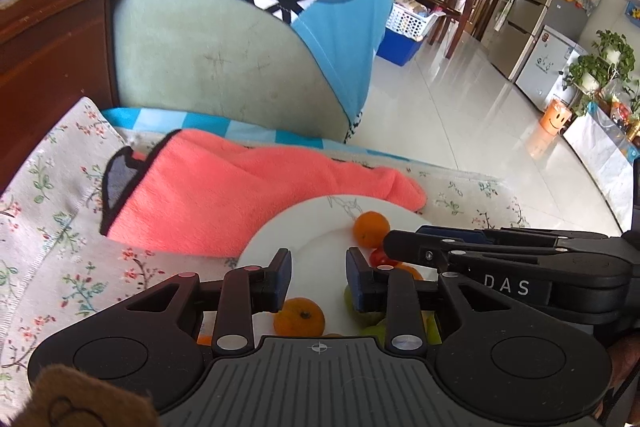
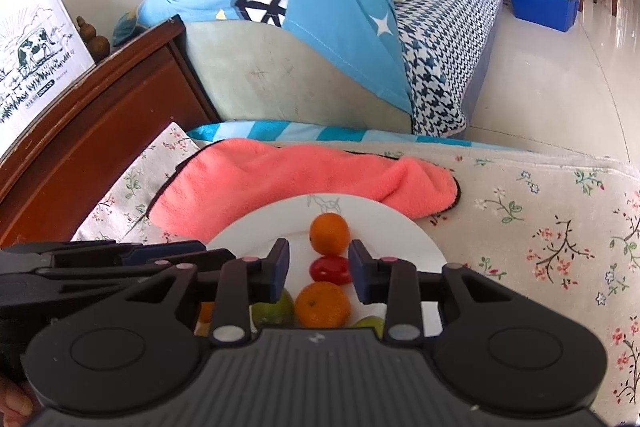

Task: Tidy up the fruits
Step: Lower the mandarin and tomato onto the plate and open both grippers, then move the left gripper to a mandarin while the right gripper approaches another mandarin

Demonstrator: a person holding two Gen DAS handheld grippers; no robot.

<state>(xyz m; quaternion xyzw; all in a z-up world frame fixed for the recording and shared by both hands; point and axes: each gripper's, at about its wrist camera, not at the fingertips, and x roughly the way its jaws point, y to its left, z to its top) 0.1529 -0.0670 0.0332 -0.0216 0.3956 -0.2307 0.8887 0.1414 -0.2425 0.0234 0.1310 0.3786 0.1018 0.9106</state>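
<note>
Both the left gripper and right gripper hover spread and empty over the white plate, near the pink towel. Oranges, a red fruit, perhaps tomato, and green fruit lie there.

Glossy white plate, fleecy towel

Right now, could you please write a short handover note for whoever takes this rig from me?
Left hand-held gripper: open, empty, above the white plate.
Right hand-held gripper: open, empty, above the same plate, fingers either side of the red fruit.
On the plate: two oranges, the red fruit between them, a green fruit at the near edge.
Behind the plate: pink towel.
Done: fruits on the plate.
Left: cannot tell; near side hidden.
</note>
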